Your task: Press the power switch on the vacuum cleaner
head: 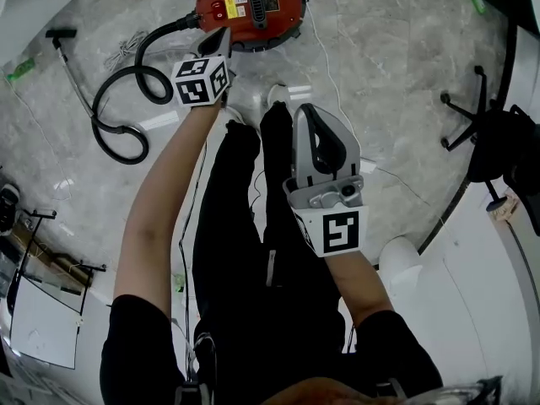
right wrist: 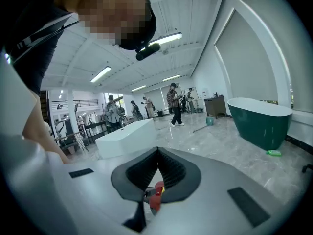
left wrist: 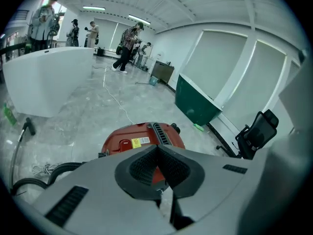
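Note:
The red vacuum cleaner [head: 251, 7] stands on the marble floor at the top of the head view, and its black hose [head: 126, 99] loops away to the left. A red switch [head: 218, 9] sits on its top beside a yellow label. My left gripper [head: 218, 42] is shut and empty; its tips hover just short of the vacuum's near edge. In the left gripper view the closed tips [left wrist: 157, 148] point at the vacuum [left wrist: 142, 137], apart from the switch [left wrist: 125, 144]. My right gripper [head: 308, 112] is shut and empty, held back over my legs.
A black office chair [head: 489, 142] stands at the right and a floor nozzle [head: 62, 35] lies at the left. A thin white cord [head: 325, 66] runs past the vacuum. A white bathtub [left wrist: 44, 82] and a green one [right wrist: 261, 119] stand farther off, with several people behind.

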`<state>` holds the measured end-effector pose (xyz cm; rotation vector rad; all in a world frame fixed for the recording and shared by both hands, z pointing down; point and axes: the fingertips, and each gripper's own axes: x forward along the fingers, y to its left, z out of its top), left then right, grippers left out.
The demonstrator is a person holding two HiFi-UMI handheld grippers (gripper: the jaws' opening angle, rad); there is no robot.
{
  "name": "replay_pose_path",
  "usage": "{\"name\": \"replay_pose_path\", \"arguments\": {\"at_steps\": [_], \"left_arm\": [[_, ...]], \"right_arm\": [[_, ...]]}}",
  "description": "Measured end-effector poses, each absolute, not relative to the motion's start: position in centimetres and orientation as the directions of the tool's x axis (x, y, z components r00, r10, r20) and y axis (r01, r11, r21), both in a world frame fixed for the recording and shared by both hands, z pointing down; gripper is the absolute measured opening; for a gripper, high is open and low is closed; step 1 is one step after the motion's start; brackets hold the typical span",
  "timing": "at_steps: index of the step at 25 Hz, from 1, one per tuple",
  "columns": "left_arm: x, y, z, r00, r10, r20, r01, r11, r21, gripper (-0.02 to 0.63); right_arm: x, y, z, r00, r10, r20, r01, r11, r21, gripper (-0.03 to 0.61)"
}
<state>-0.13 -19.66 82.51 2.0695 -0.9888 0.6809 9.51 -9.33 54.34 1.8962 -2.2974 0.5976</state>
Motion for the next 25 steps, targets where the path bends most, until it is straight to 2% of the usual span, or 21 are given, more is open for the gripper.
{"name": "replay_pose_path", "arguments": {"at_steps": [7, 19, 25], "left_arm": [[-0.3, -14.9, 74.9, 0.62, -0.469, 0.629, -0.777, -0.481, 0.407, 0.018], [-3.3, -7.5, 60.3, 0.642, -0.589, 0.491, -0.767, -0.488, 0.417, 0.018], [-3.7, -2.9, 52.2, 0.637, -0.628, 0.446, -0.768, -0.467, 0.439, 0.018]], "right_arm": [[7.7, -6.9, 51.9, -0.214, -0.919, 0.332, -0.948, 0.114, -0.296, 0.018], [2.8, -3.0, 44.7, -0.339, -0.902, 0.269, -0.922, 0.262, -0.285, 0.018], [0.9, -0.2, 39.9, -0.42, -0.864, 0.277, -0.902, 0.364, -0.23, 0.018]]}}
